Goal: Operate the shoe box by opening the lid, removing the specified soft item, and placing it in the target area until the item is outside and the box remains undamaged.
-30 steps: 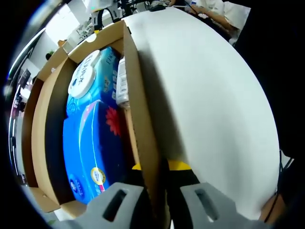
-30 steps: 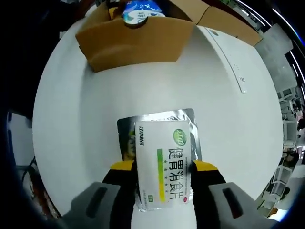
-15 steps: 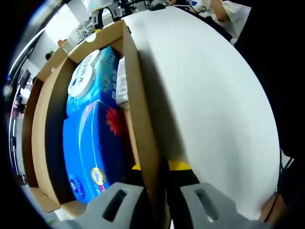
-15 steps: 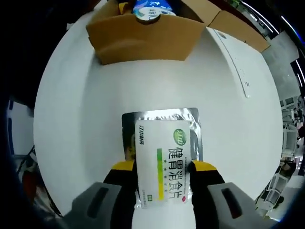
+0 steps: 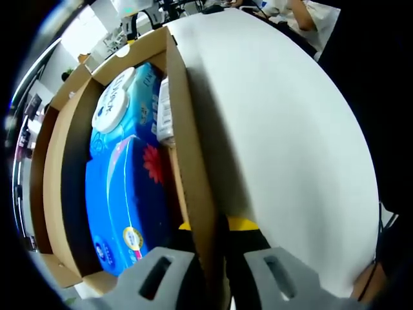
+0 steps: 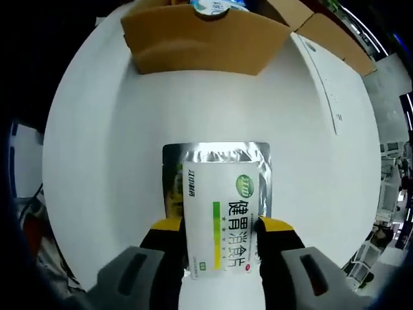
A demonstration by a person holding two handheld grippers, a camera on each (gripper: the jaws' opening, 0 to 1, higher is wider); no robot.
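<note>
In the right gripper view, the right gripper (image 6: pixel 219 234) is closed on a flat silver sachet (image 6: pixel 218 210) with a white label, green marks and printed characters; the sachet is held between the two yellow-tipped jaws by its near end, and its far end is stretched forward over the white table (image 6: pixel 110 161). It cannot be told whether the sachet is touching the table surface or is held just above it. The sachet is well apart from the brown cardboard shoe box (image 6: pixel 200 42), which is seen at the top of this view, with a white round cap (image 6: pixel 216 6) visible just behind its near wall. In the left gripper view, the left gripper (image 5: pixel 216 236) is closed on the long side wall of the shoe box (image 5: pixel 187 161), with one jaw inside the box and the other jaw outside, on the table side. Inside the box, a blue soft pack (image 5: pixel 126 206) with a red flower mark is lying close to the gripper, and beyond it a lighter blue wipes pack (image 5: pixel 122 106) with a white oval lid is placed. The lid flap (image 5: pixel 48 168) of the box is opened to the far side. The white table (image 5: pixel 284 129) is seen beside the box.
</note>
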